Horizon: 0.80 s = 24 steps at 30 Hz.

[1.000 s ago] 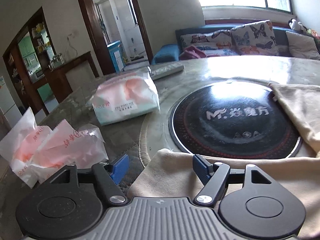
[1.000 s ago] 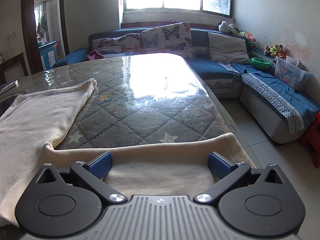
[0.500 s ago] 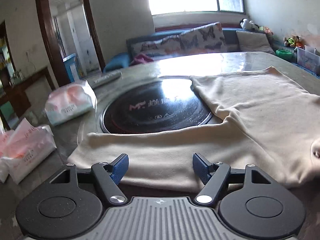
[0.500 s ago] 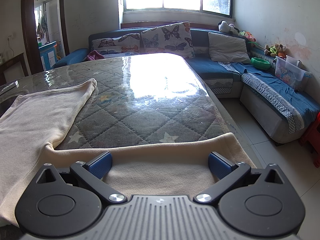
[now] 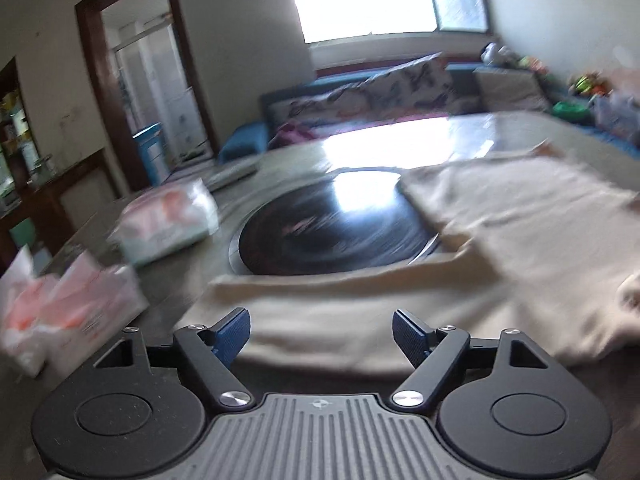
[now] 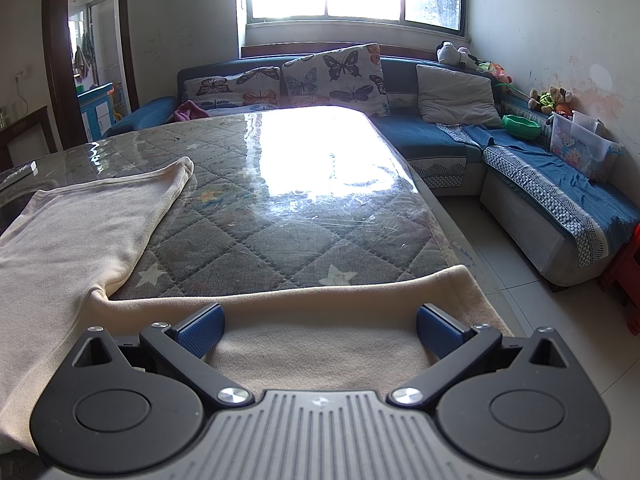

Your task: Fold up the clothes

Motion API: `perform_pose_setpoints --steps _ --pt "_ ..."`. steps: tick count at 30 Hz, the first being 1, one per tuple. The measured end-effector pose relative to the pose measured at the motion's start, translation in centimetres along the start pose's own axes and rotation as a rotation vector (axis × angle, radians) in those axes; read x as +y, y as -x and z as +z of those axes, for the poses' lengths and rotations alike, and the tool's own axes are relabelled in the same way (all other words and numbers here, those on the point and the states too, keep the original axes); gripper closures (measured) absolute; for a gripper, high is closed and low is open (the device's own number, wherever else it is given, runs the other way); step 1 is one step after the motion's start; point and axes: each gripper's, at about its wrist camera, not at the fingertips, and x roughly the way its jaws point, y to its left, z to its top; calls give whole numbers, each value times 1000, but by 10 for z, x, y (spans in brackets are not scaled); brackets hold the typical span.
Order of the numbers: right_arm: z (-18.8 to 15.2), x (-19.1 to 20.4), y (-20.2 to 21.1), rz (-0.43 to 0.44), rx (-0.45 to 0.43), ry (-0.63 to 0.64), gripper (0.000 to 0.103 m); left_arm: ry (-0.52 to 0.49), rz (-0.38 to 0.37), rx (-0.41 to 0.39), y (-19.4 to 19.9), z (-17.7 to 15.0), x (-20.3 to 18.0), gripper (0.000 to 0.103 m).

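Observation:
A cream long-sleeved garment (image 5: 500, 240) lies spread flat on the table, partly over a round black cooktop (image 5: 328, 232). My left gripper (image 5: 321, 334) is open and empty above one sleeve near the table's front edge; this view is blurred by motion. In the right wrist view the same garment (image 6: 72, 240) covers the left of the quilted table (image 6: 280, 216), and its other sleeve (image 6: 320, 320) runs across the front edge. My right gripper (image 6: 320, 330) is open, with its blue fingertips (image 6: 202, 330) just above that sleeve.
Three pink-and-white tissue packs (image 5: 168, 220) lie on the table left of the cooktop. A remote (image 6: 16, 174) lies at the far left. A blue sofa (image 6: 520, 160) with cushions runs behind and to the right of the table. The table's right edge (image 6: 448, 224) drops to a tiled floor.
My left gripper has swung to the right and risen, so the garment body has come into its view and the tissue packs have shifted left. The right gripper has not moved.

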Motion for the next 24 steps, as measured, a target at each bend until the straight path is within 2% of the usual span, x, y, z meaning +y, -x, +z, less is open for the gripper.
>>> perform_pose_setpoints --steps 2,5,8,13,19,24 --pt "0 0 0 0 0 0 0 11 -53 -19 -2 8 -11 22" --pt "0 0 0 0 0 0 0 -7 -84 -3 -18 13 -28 22" --pt "0 0 0 1 1 -1 0 -12 -72 42 -33 11 -36 21" --pt "1 1 0 0 2 -1 0 19 -69 45 -33 7 -28 20" --pt "2 3 2 -3 1 9 0 29 -25 53 -26 2 -19 19" --pt "1 17 18 30 -34 87 0 34 -4 56 -21 -1 -13 19"
